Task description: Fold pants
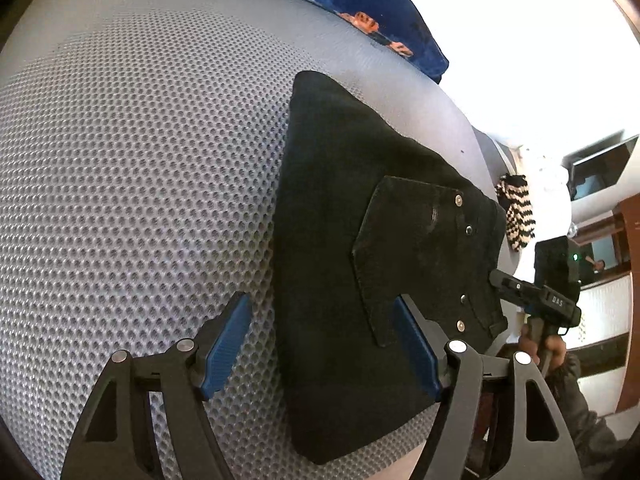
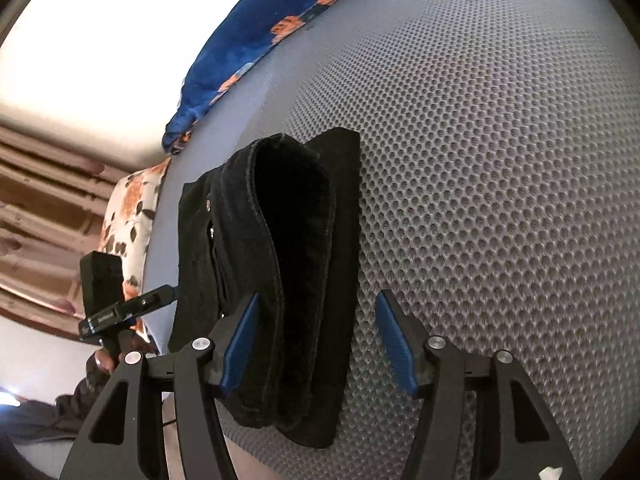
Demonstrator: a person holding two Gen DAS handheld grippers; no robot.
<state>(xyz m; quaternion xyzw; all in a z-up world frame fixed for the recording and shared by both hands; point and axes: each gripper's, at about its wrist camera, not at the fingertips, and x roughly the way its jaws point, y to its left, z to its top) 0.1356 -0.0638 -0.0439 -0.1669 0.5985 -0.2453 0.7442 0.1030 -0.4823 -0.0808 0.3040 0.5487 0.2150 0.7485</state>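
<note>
Black pants (image 1: 360, 264) lie folded into a thick stack on the grey mesh mattress (image 1: 140, 200), back pocket up. My left gripper (image 1: 322, 344) hangs open over the stack's left edge, one blue pad above the cloth and the other above bare mesh. In the right wrist view the same pants (image 2: 288, 264) show their layered end. My right gripper (image 2: 318, 344) is open around that end: the left pad is close beside the cloth, the right pad stands apart over the mesh. Each view shows the other gripper, held by a hand: the right gripper (image 1: 536, 300) and the left gripper (image 2: 132, 308).
A blue blanket with orange flowers (image 2: 256, 40) lies along the mattress's far edge. A black-and-white striped cloth (image 1: 518, 212) hangs beyond the bed's edge. A floral pillow (image 2: 128, 216) sits off the mattress side. The mattress near edge (image 2: 248, 460) runs just below the pants.
</note>
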